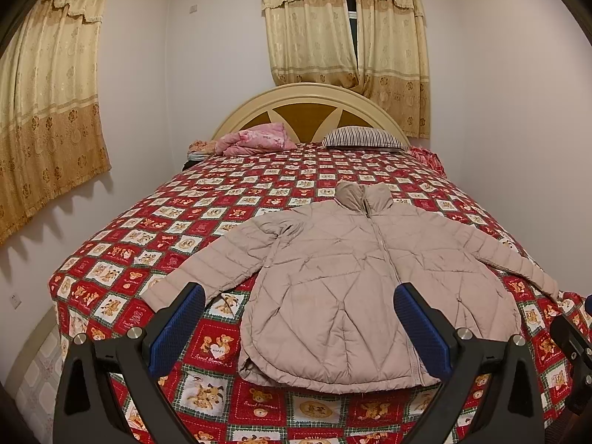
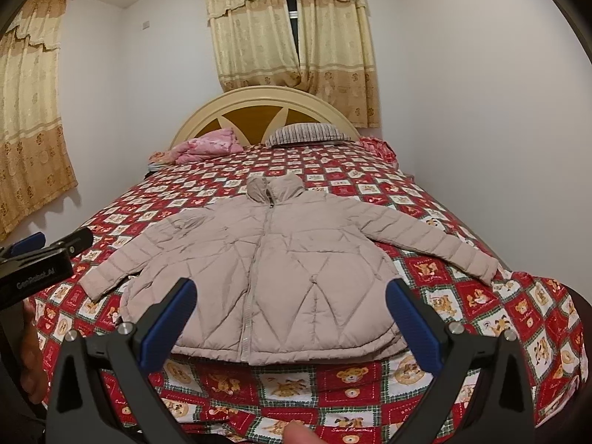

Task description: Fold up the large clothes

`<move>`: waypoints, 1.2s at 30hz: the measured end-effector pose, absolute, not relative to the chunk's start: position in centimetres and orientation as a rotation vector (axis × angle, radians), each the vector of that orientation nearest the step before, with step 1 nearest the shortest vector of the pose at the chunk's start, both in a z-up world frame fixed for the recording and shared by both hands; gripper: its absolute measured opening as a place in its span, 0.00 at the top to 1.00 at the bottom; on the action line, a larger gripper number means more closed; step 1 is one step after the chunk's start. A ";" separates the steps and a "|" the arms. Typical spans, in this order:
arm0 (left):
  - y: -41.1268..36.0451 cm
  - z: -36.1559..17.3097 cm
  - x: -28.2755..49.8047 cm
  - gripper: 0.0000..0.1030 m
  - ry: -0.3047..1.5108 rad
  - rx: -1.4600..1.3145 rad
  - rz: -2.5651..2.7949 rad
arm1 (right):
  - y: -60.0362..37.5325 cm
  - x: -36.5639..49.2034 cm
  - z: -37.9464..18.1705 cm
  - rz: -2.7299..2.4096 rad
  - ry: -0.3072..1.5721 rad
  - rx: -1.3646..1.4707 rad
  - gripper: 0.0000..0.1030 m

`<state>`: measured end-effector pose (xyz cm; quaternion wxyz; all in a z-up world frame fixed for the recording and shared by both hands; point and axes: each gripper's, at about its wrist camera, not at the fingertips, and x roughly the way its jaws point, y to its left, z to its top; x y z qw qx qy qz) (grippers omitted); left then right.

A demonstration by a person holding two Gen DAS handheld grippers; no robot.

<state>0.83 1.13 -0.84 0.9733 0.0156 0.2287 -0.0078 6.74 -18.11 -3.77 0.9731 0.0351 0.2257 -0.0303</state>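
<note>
Beige puffer jacket lies flat, front up, zipped, on the near half of the bed's red teddy-bear quilt, collar toward the headboard, hem toward the foot edge, both sleeves spread out to the sides. Nothing folded yet — task looks like it's at the very start.

Left gripper hovers above the hem area, jaws wide apart, empty, not touching fabric. Right gripper same: jaws wide apart, empty, above the hem on its side. The left gripper's body shows at the left edge of the right wrist view, close by.

Risks, as judgement:
- Padded slick shell — a shallow pinch likely slips off or catches only the top layer, so the fold drags one layer and bunches the back.
- Puffy fill springs back; a folded sleeve may flop open unless pressed down.
- Hem sits near the foot edge of the bed; pulling toward the person could slide the jacket off.
- The right sleeve cuff lies close to the bed's side edge and could hang over.
- Grippers sit close together, so crossing for sleeve folds could make them collide.

Striped pillow and pink bundle sit well apart, no obstruction.
</note>
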 end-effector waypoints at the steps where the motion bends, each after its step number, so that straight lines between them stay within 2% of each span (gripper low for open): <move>1: 1.1 -0.9 0.8 0.01 0.462 0.032 -0.015 | -18.2 6.6 -3.8 -0.057 0.451 0.069 0.00; 5: 1.1 -1.1 0.9 0.01 0.466 0.029 -0.020 | -18.6 6.6 -3.6 -0.036 0.427 0.070 0.00; 10: 1.0 -2.0 2.0 0.01 0.471 0.042 -0.023 | -21.3 7.6 -4.6 0.046 0.400 0.227 0.00; 16: 0.1 -4.6 6.2 0.01 0.499 0.091 -0.007 | -25.2 11.6 -8.3 -0.020 0.561 0.247 0.00; 32: -3.4 -9.9 22.8 0.01 0.500 0.216 0.027 | -49.3 17.9 -14.5 -0.509 0.664 0.471 0.00; 36: -2.5 -11.3 27.1 0.01 0.541 0.202 0.077 | -54.8 18.9 -15.1 -0.615 0.712 0.503 0.05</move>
